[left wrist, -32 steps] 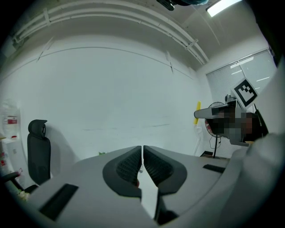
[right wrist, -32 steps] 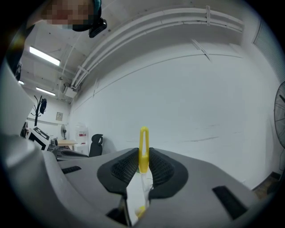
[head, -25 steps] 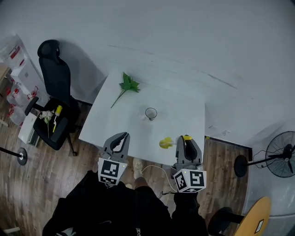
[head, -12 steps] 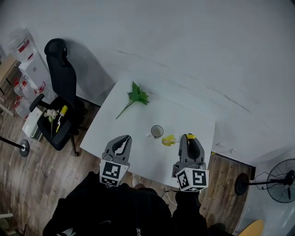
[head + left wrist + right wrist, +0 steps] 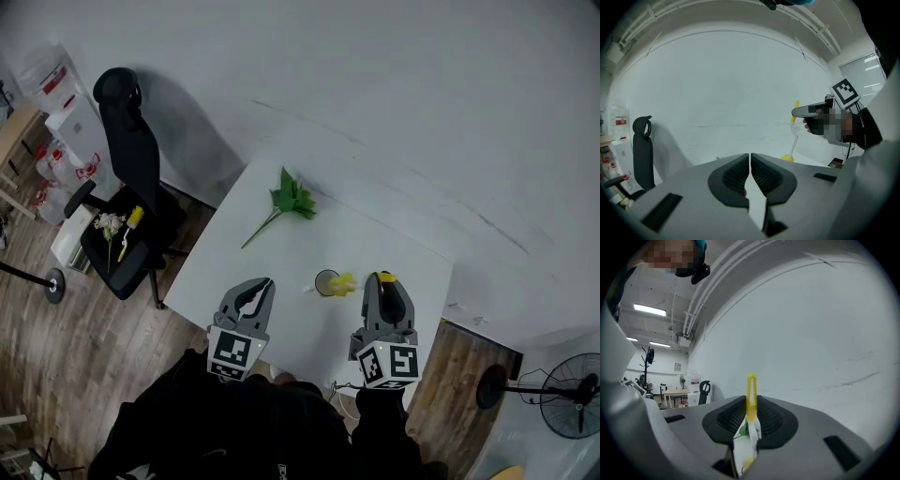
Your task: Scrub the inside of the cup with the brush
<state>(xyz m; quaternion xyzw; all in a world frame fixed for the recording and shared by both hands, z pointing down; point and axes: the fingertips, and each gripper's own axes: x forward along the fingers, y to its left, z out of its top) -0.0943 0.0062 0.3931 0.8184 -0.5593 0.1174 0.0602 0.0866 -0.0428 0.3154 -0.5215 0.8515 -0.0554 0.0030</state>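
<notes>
A small cup [image 5: 325,282] stands on the white table [image 5: 281,253], near its front edge. My right gripper [image 5: 382,280] is shut on the yellow handle of a brush [image 5: 751,394], held upright. The brush's yellow head [image 5: 343,283] hangs at the cup's right rim; whether it is inside is unclear. In the left gripper view the brush [image 5: 793,135] hangs down from the right gripper [image 5: 811,111]. My left gripper [image 5: 262,286] hovers left of the cup, above the table's front edge. Its jaws [image 5: 750,161] are shut with nothing between them.
A green leafy sprig [image 5: 292,199] lies at the table's far side. A black office chair [image 5: 131,178] stands left of the table with flowers on its seat. Boxes [image 5: 70,131] sit at the far left, a floor fan [image 5: 572,405] at the lower right.
The right gripper has carried the brush from near the table's front edge up to the cup, so its head now sits at the cup's rim. The left gripper stays shut.
</notes>
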